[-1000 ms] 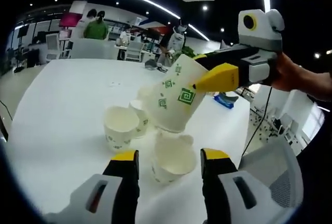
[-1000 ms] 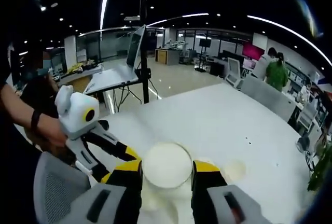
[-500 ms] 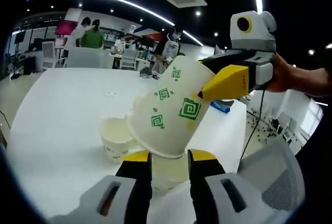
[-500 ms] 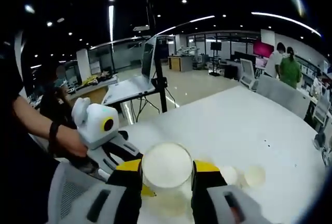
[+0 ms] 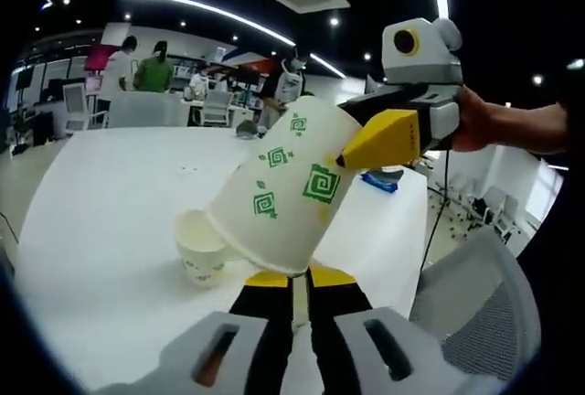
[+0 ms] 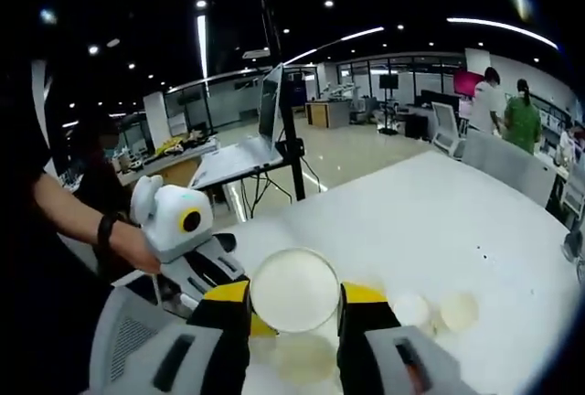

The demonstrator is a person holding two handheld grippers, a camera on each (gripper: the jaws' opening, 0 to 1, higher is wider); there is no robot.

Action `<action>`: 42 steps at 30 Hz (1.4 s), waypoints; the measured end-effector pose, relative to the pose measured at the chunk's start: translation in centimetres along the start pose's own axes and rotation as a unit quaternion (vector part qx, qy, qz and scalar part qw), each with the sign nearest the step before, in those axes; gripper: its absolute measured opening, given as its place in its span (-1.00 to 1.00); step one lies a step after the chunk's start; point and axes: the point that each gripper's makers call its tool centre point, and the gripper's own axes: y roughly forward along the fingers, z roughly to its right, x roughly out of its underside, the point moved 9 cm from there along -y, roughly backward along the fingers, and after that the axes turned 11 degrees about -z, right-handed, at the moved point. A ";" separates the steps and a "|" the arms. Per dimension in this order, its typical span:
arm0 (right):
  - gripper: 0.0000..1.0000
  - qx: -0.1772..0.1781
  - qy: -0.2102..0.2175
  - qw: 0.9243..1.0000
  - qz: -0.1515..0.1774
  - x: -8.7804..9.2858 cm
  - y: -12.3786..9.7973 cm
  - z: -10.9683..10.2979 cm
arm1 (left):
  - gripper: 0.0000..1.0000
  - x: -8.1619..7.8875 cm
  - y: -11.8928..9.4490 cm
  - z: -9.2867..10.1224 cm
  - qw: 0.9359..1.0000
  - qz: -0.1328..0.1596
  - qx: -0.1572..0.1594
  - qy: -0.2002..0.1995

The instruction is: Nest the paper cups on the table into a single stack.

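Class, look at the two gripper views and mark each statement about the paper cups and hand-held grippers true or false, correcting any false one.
1. The right hand-held gripper holds a paper cup. True.
2. That cup has green square spiral marks. True.
3. The left hand-held gripper stands wide open. False: its jaws are nearly together, on a cup rim.
4. The white table has no cups on it. False: a loose cup stands there.
5. The held cup stands upright. False: in the left gripper view it is tilted.

Both views ride close above the broad white table point(image 5: 110, 194), facing each other across the green-patterned white paper cup point(image 5: 279, 185).
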 end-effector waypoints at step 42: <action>-0.24 -0.025 0.030 0.999 0.003 1.3 0.4 0.0 | -1.00 0.0 -1.8 0.5 0.998 0.035 0.023 -0.052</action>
